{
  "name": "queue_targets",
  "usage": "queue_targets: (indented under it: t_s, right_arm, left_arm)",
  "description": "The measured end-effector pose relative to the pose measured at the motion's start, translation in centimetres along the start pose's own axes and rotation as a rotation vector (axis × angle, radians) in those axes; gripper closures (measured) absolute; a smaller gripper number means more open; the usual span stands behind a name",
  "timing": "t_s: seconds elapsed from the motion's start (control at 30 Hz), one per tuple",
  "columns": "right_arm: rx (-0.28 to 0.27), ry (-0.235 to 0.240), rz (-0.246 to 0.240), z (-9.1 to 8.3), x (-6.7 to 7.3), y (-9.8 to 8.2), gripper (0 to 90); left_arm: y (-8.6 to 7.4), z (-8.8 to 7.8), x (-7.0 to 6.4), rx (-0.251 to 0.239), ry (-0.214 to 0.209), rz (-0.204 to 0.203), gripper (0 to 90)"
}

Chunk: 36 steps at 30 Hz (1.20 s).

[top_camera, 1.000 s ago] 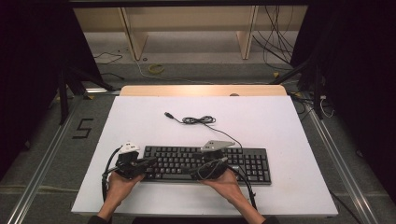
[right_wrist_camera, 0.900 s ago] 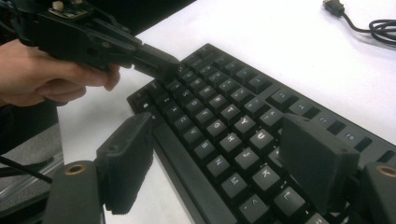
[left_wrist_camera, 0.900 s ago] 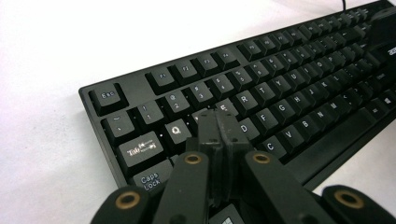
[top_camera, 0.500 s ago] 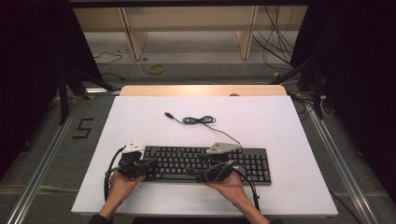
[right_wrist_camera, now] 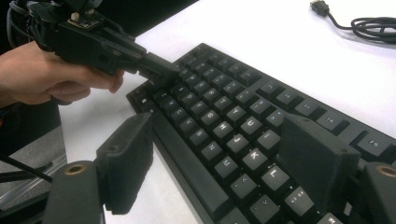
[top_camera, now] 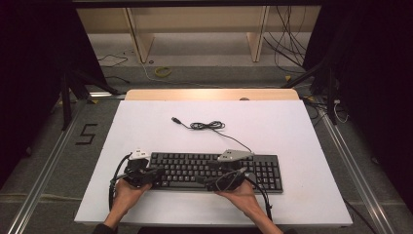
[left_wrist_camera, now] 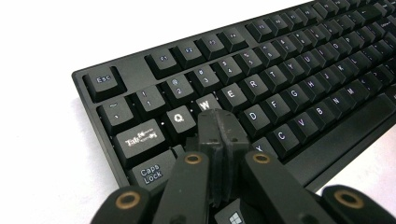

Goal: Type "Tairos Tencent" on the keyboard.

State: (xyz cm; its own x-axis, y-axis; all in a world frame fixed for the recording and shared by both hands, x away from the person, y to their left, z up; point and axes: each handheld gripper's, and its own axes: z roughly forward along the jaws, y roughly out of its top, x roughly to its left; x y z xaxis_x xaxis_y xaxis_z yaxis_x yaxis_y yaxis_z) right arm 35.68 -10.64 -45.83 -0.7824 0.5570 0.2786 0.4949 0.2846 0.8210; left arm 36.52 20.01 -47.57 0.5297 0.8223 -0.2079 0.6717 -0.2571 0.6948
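1. The left tool [left_wrist_camera: 218, 122] has its jaws pressed together, with nothing between them; their joined tip rests on the keys at the left end of the black keyboard [left_wrist_camera: 261, 88], just below the W key and beside the Q.
2. In the high view the left tool [top_camera: 155, 173] lies low over the keyboard's [top_camera: 214, 170] left end, held by the person's left hand [top_camera: 127, 191], which comes in from the near edge of the tabletop [top_camera: 292, 126].
3. The right tool [right_wrist_camera: 219, 158] has its jaws wide apart, one over the keyboard's [right_wrist_camera: 219, 107] near rim and the other over the keys by the L; nothing is clamped, and I cannot tell whether either jaw touches the keys.
4. In the high view the right tool [top_camera: 214, 181] sits over the middle of the keyboard's near side, in the person's right hand [top_camera: 241, 194].
5. The right gripper view also takes in the left tool [right_wrist_camera: 161, 70], its closed tip down on the keys at the far end, with the left hand [right_wrist_camera: 46, 74] behind it.
6. The keyboard lies parallel to the near edge of the tabletop, close to that edge and roughly centred along it.
7. Its cable [top_camera: 209, 126] runs from the back rim toward the middle of the tabletop, loosely coiled, ending in a free plug [top_camera: 175, 119].
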Motion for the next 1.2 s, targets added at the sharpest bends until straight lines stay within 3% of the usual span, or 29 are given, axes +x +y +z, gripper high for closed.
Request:
queue_targets:
  t_s: [0.47, 0.7, 0.83, 0.87, 0.97, 1.0, 1.03, 1.07, 1.2]
  right_arm:
    - [0.002, -0.014, 0.004, -0.1, -0.1, -0.1, 27.2]
    - [-0.002, -0.021, 0.006, -0.1, -0.3, 0.0, 27.9]
    - [0.001, -0.034, 0.009, 0.1, -0.6, 0.2, 33.9]
    - [0.009, -0.046, 0.012, 0.2, -0.8, 0.3, 40.9]
    - [0.011, -0.056, 0.017, 0.3, -1.1, 0.3, 49.0]
    - [0.018, -0.070, 0.014, 0.5, -1.3, 0.4, 55.5]
    - [0.018, -0.070, 0.014, 0.5, -1.3, 0.4, 55.5]
    - [0.023, -0.081, 0.015, 0.6, -1.5, 0.6, 63.0]
    - [0.032, -0.092, 0.015, 1.0, -1.7, 0.8, 72.5]
  left_arm:
    - [-0.1, 0.2, -0.2, 0.016, 0.013, 0.015, 89.3]
    - [0.0, -0.4, -0.4, -0.028, 0.006, 0.006, 87.5]
    - [0.1, -1.0, -0.5, -0.064, -0.013, 0.005, 81.2]
    - [0.1, -1.1, -0.6, -0.070, -0.017, 0.004, 75.8]
    - [0.0, -1.5, -0.7, -0.088, -0.044, 0.005, 71.9]
    - [-0.1, -1.6, -0.7, -0.094, -0.050, 0.006, 62.8]
    - [-0.1, -1.6, -0.7, -0.101, -0.049, 0.003, 62.8]
    - [-0.1, -1.7, -0.8, -0.106, -0.050, 0.004, 60.2]
    - [-0.4, -2.1, -1.0, -0.117, -0.069, 0.000, 52.7]
